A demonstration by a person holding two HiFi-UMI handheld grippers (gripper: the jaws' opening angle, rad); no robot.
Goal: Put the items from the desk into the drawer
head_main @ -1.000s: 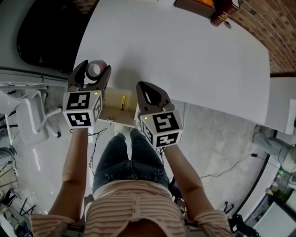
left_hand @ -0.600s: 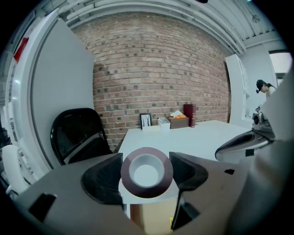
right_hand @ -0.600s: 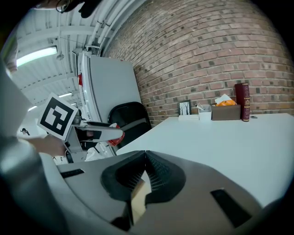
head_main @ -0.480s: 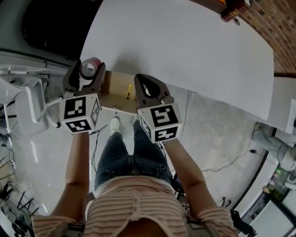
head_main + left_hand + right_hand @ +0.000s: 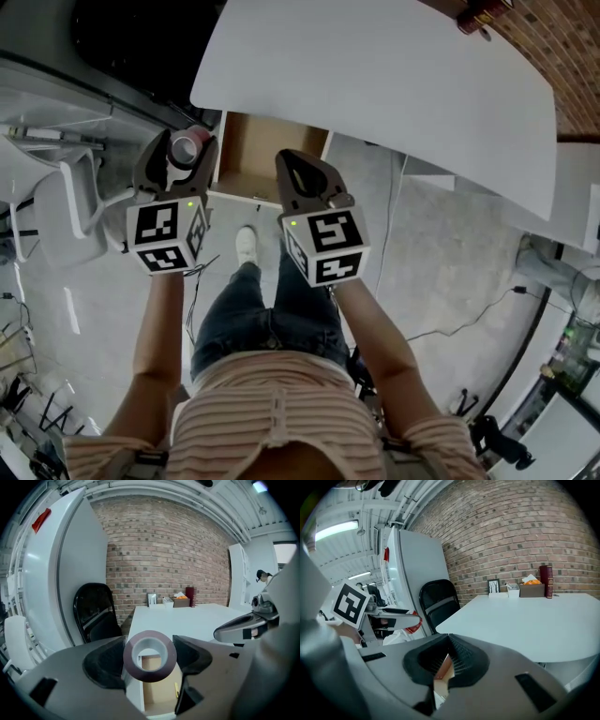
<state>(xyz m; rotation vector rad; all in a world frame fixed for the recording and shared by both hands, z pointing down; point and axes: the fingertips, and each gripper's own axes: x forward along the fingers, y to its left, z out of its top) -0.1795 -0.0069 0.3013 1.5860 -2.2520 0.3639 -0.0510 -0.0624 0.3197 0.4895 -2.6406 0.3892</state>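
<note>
- Two handheld grippers hang side by side in front of the white desk [image 5: 394, 84], above the person's legs in the head view.
- On the person's left, the left gripper [image 5: 184, 150] is clamped on a dark red tape roll [image 5: 150, 656]. One jaw presses each side, and the hollow core faces the camera of the left gripper view.
- In the head view the roll sits just beside the left wall of the open drawer [image 5: 267, 155], off the desk top and not inside the drawer.
- Below the roll, the left gripper view shows the drawer's bare wooden floor, with a small yellow item [image 5: 176, 689] lying near its right wall.
- Beside it, the right gripper [image 5: 302, 178] has its jaws together with nothing between them. Only a sliver of drawer wood shows past the tips.
- It hovers over the drawer's front right part, near the left gripper but not touching it.
- At the desk's far end stand a red book [image 5: 546, 588] and a brown box [image 5: 530, 590].
- Left of the desk is a black chair [image 5: 93, 613], in front of a brick wall [image 5: 164, 550].
</note>
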